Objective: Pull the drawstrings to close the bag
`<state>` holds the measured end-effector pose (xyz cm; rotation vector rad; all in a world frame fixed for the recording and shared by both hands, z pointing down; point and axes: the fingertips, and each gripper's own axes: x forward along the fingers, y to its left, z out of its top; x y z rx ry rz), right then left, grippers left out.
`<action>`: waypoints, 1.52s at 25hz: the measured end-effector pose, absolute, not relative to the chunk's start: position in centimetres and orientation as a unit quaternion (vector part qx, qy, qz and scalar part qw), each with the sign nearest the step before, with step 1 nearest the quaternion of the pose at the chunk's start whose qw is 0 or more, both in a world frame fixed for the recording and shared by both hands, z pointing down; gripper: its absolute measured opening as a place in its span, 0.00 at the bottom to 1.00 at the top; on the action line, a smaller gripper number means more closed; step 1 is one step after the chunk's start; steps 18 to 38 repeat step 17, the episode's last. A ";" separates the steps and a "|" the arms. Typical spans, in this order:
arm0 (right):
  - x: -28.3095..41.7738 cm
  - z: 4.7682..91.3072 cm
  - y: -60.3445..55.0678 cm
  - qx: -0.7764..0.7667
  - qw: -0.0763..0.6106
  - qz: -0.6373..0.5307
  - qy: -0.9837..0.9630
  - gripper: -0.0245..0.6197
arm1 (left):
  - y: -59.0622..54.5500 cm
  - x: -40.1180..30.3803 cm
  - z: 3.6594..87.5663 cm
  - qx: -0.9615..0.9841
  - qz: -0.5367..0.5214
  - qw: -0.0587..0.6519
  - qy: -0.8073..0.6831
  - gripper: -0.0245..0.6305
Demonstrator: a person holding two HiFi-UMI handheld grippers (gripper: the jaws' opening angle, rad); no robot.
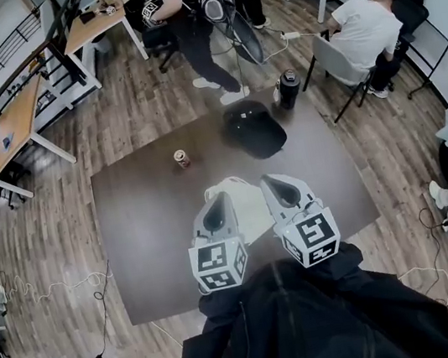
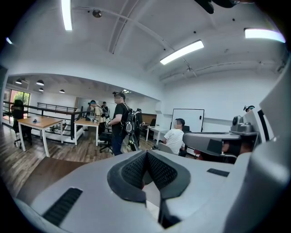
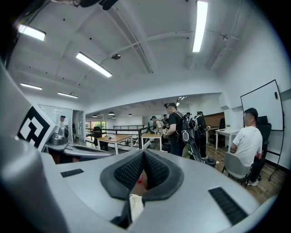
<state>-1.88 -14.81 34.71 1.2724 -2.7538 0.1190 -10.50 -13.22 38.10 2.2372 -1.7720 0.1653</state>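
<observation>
The white drawstring bag [image 1: 250,208] lies on the dark brown table [image 1: 147,229], partly hidden under both grippers. My left gripper [image 1: 218,206] and right gripper [image 1: 278,183] hover side by side just above it, tips pointing away from me and tilted up. In the left gripper view the left gripper [image 2: 146,157] has its jaws shut, pads together. The right gripper [image 3: 143,158] is likewise shut in the right gripper view. A bit of white cloth [image 3: 135,205] shows in the slot below its pads; I cannot tell whether it is pinched. No drawstring is visible.
A small can [image 1: 181,159] stands on the table's far left part. A black cap [image 1: 254,129] rests at the far edge. On the floor beyond are a black bottle [image 1: 288,87], a standing person [image 1: 190,26] and a seated person in white [image 1: 364,23].
</observation>
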 end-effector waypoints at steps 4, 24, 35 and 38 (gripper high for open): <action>-1.9 35.0 -14.8 0.418 0.055 0.041 -0.906 0.07 | -13.2 -10.4 38.5 0.774 0.060 0.142 -0.614 0.09; -1.5 35.8 -15.5 0.422 0.063 0.042 -0.903 0.07 | -13.9 -10.1 39.4 0.775 0.066 0.148 -0.611 0.09; -1.5 35.8 -15.5 0.422 0.063 0.042 -0.903 0.07 | -13.9 -10.1 39.4 0.775 0.066 0.148 -0.611 0.09; -1.5 35.8 -15.5 0.422 0.063 0.042 -0.903 0.07 | -13.9 -10.1 39.4 0.775 0.066 0.148 -0.611 0.09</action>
